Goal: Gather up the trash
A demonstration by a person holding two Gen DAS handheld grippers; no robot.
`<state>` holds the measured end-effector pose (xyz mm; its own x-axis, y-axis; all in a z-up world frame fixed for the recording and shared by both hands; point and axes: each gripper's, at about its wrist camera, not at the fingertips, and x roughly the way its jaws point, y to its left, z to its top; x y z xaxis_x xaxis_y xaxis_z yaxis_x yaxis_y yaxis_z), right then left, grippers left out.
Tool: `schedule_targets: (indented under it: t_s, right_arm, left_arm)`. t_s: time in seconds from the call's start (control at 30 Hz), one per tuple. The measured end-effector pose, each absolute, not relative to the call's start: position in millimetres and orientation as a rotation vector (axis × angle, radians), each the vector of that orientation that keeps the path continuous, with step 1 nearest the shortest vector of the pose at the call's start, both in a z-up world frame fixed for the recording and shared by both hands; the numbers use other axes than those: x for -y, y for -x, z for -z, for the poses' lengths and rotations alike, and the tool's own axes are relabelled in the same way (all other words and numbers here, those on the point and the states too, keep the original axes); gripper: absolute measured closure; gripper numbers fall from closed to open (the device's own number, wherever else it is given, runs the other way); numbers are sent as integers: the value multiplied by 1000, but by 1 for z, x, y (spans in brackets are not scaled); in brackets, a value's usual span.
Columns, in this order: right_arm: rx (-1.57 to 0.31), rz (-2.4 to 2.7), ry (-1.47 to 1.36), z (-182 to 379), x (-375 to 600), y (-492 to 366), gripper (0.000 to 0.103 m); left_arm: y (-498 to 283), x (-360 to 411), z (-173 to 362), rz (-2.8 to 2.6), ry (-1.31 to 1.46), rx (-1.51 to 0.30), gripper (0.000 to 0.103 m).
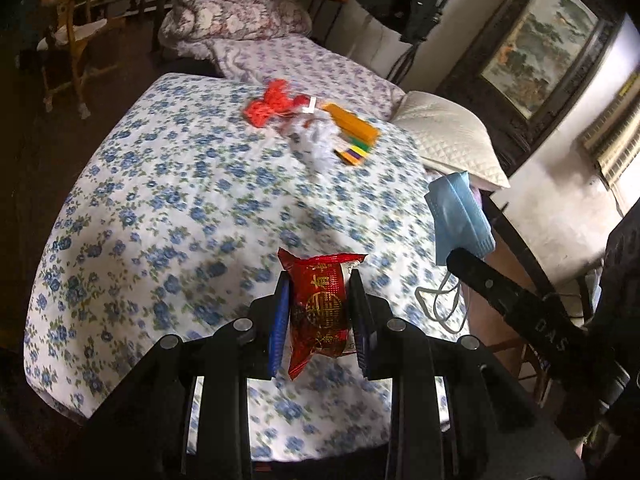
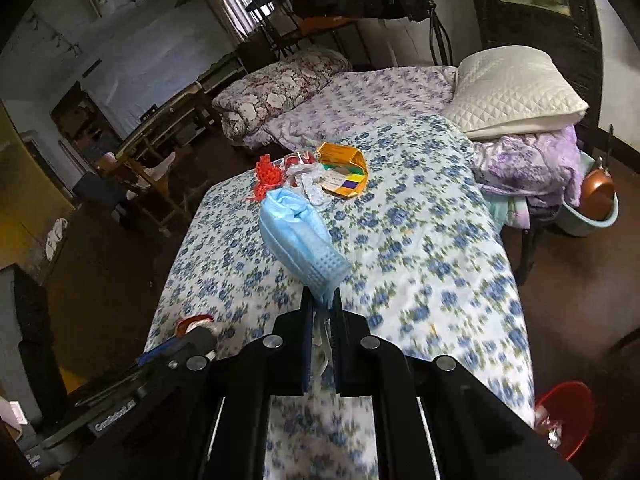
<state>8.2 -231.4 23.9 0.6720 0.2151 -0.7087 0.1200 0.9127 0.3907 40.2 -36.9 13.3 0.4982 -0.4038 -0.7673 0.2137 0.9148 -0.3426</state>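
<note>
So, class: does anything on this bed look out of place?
Yes. A litter heap sits on the blue-flowered bedspread: red netting, crumpled wrappers and an orange carton torn open, odd clutter for a bed.

A bed [image 2: 420, 220] with a blue flower sheet stood on a dark floor [image 2: 568, 300]. A white pillow [image 2: 516, 88] lay by a framed picture [image 1: 540, 52]. Wooden chairs [image 1: 80, 32] stood beside pale walls [image 2: 132, 52].

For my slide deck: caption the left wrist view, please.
Left gripper clamps a red snack wrapper above the floral bedspread; right gripper holds a blue face mask.
</note>
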Motion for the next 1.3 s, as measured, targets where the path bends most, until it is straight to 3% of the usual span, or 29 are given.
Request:
schedule_targets:
  t_s: [0.37, 0.6, 0.83, 1.03, 1.3]
  right_arm:
    - [-834, 187, -392, -31, 344, 116, 94]
    - [-974, 420, -505, 46, 443, 202, 94]
    - [-1117, 512, -672, 146, 495, 242, 94]
    - [-1198, 515, -772, 209, 511, 247, 94]
    - [-1229, 523, -798, 250, 519, 240, 91]
  left_arm:
    - [29, 174, -28, 638, 19, -994, 74]
    - [77, 303, 4, 808, -113, -1089, 74]
    - [107, 396, 74, 866, -182, -1220, 74]
    - [106, 420, 145, 837, -254, -1332, 74]
    - [99, 429, 179, 802, -292, -1367, 74]
